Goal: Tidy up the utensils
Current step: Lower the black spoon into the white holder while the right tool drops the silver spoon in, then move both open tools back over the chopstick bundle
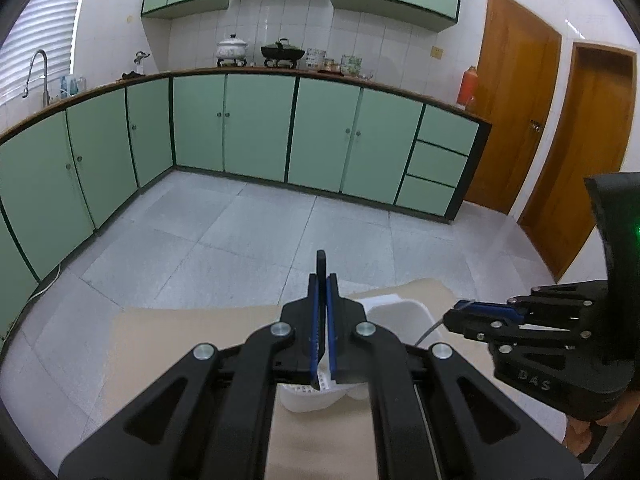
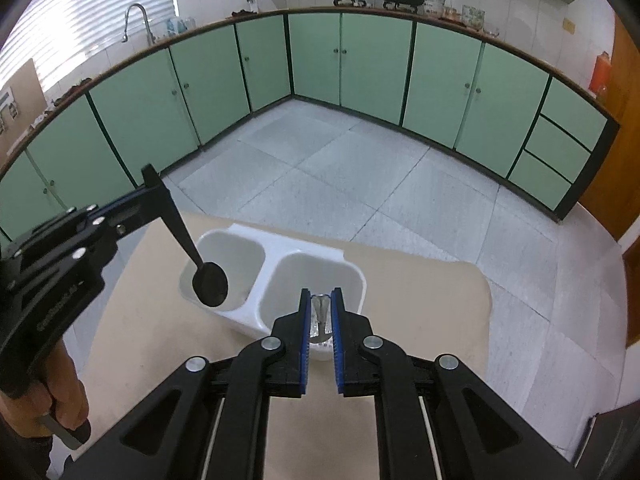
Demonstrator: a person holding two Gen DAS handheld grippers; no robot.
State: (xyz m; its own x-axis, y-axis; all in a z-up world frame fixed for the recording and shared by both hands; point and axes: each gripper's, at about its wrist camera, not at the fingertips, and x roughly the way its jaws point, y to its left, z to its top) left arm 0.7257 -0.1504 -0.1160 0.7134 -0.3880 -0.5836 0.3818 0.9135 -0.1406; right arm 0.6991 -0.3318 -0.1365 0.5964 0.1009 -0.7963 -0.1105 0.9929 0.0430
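Note:
A white two-compartment utensil holder [image 2: 304, 250] stands on a tan table [image 2: 420, 292]; it also shows in the left wrist view [image 1: 400, 310]. My left gripper [image 1: 322, 284] is shut on a black spoon [image 1: 321, 264]. In the right wrist view that black spoon [image 2: 210, 284] hangs bowl-down over the holder's left compartment, held by the left gripper [image 2: 132, 210]. My right gripper [image 2: 321, 300] is shut on a silver metal utensil [image 2: 320, 310] that points down into the right compartment. The right gripper also shows in the left wrist view [image 1: 460, 310], with the silver utensil [image 1: 430, 330] below it.
The table's far edge [image 2: 400, 250] drops to a grey tiled floor [image 2: 340, 168]. Green kitchen cabinets [image 2: 360, 60] line the walls, with a sink tap [image 2: 138, 20] at the left and wooden doors [image 1: 520, 112] at the right.

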